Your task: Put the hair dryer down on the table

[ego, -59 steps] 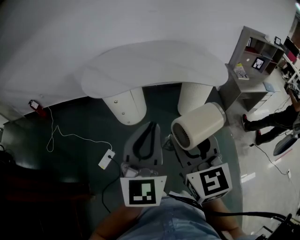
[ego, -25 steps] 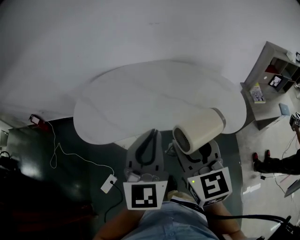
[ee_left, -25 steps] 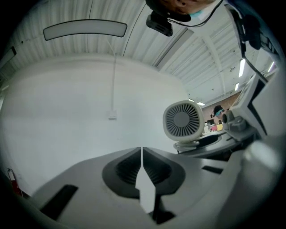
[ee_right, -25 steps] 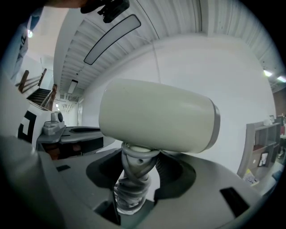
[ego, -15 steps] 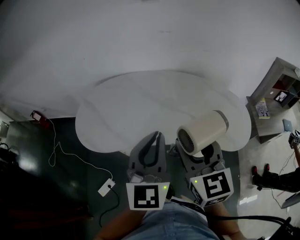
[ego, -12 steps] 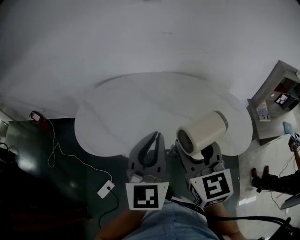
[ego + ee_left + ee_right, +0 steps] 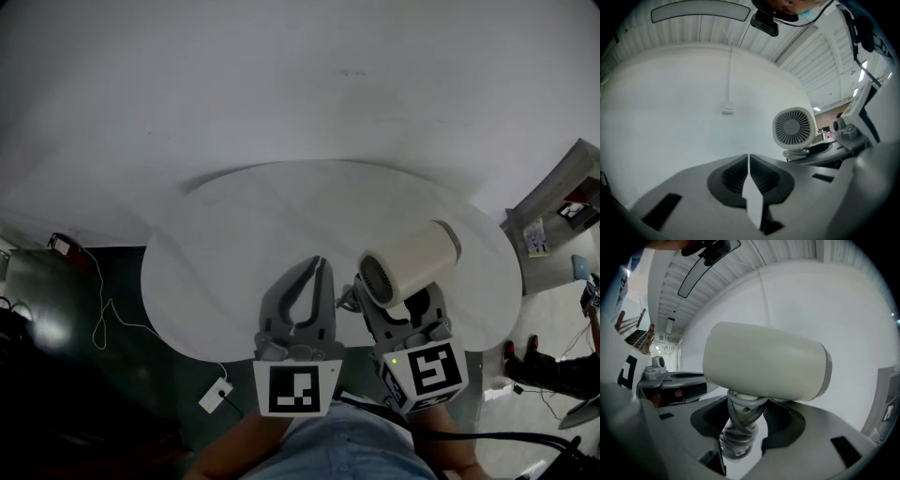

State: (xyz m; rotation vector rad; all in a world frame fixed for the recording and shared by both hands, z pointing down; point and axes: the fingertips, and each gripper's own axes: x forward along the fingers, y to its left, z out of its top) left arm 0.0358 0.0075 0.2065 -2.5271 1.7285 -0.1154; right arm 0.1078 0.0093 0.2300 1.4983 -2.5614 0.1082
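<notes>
A cream hair dryer (image 7: 410, 265) with a round grille at its back hangs above the near right part of the white rounded table (image 7: 234, 234). My right gripper (image 7: 401, 302) is shut on its grey handle (image 7: 739, 425), and the barrel (image 7: 764, 361) lies crosswise above the jaws. My left gripper (image 7: 318, 264) is beside it on the left, over the table's near edge, shut with nothing in it; its jaws (image 7: 748, 158) meet. In the left gripper view the hair dryer (image 7: 793, 127) shows grille-first at the right.
A white wall rises behind the table. A grey shelf unit (image 7: 574, 183) stands at the right edge. On the dark floor at the left lie a white power strip (image 7: 216, 395) with its cable and a red object (image 7: 62, 246). A person's legs (image 7: 553, 371) show at the right.
Both grippers have come forward from over the floor to over the table's near edge. The right gripper has kept its hold on the hair dryer; the left has stayed shut.
</notes>
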